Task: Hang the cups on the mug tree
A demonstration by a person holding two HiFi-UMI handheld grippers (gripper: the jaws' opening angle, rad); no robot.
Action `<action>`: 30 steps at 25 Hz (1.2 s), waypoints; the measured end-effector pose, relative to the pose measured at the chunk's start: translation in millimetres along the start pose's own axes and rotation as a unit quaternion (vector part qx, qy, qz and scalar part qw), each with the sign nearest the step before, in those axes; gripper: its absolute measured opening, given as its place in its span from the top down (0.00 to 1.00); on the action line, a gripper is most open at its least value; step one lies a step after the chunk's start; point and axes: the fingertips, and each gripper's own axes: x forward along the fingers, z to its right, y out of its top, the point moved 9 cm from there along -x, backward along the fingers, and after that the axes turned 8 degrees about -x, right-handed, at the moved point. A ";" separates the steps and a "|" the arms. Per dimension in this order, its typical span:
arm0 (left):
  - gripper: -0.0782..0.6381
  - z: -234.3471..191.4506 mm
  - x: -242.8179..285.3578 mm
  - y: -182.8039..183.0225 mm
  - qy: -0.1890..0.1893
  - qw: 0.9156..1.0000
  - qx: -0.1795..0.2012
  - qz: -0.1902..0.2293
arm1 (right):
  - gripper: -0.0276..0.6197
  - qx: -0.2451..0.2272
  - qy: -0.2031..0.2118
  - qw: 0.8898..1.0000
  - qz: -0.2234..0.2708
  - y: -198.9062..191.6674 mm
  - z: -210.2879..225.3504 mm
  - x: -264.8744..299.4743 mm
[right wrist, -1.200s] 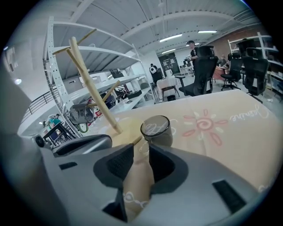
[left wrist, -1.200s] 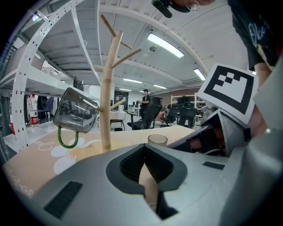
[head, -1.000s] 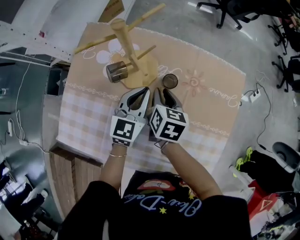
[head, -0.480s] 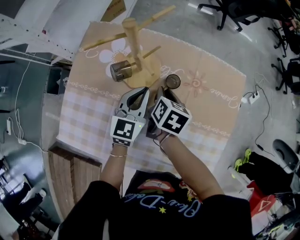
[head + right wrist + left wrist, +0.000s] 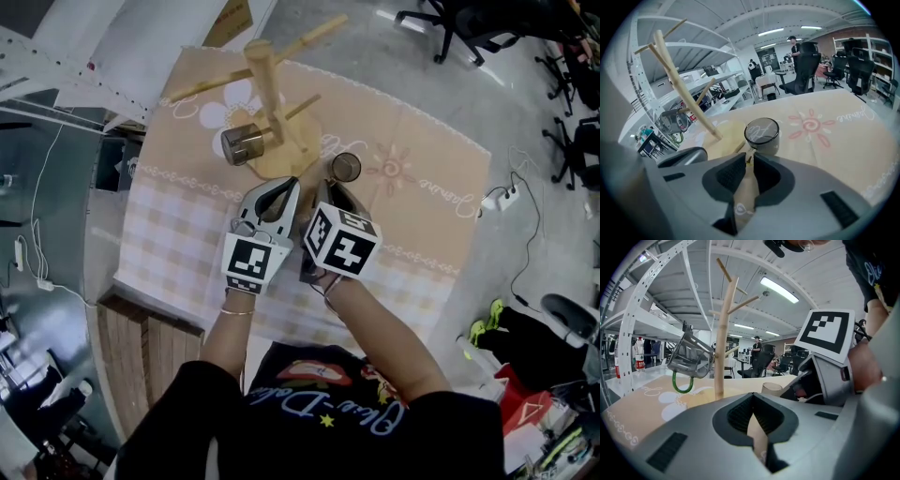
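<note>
The left gripper (image 5: 752, 397) is clenched tip to tip on nothing and sits idle beside the right one, near the middle of the tabletop (image 5: 431, 225).

The right gripper (image 5: 748, 161) points down and ahead. Its jaws have just been closing, and the tips now pinch the small handle of the cup (image 5: 761, 135), as far as that view shows. The cup stands upright straight ahead of those tips with its handle turned back toward them, so the right hand is plainly the nearer 1.

Just left of the cup and slightly beyond it, toward the far edge, stands the tree (image 5: 267, 84). 1 hung cup (image 5: 241, 143) already dangles on its left side.

The next move probably turns on this: the free pegs on the cup's side slant up and to the right. The short peg (image 5: 300, 105) is lower and closer, and the long 1 is higher. The cup will likely need to be lifted and carried left, and the handle loop threaded over the peg's raised tip.
</note>
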 end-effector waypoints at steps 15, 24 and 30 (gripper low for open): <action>0.88 15.1 8.8 0.9 -0.012 1.000 0.003 -0.001 | 0.86 -0.060 0.000 0.998 -0.013 -9.6 13.0 -9.7; 0.88 15.7 6.1 1.9 -0.007 1.000 0.000 0.001 | 0.85 -0.062 -0.017 0.998 -0.009 -6.4 9.4 -5.6; 0.88 11.2 1.7 -1.5 0.001 1.000 -0.002 -0.004 | 0.88 -0.069 -0.003 0.998 -0.002 -7.1 13.0 -8.9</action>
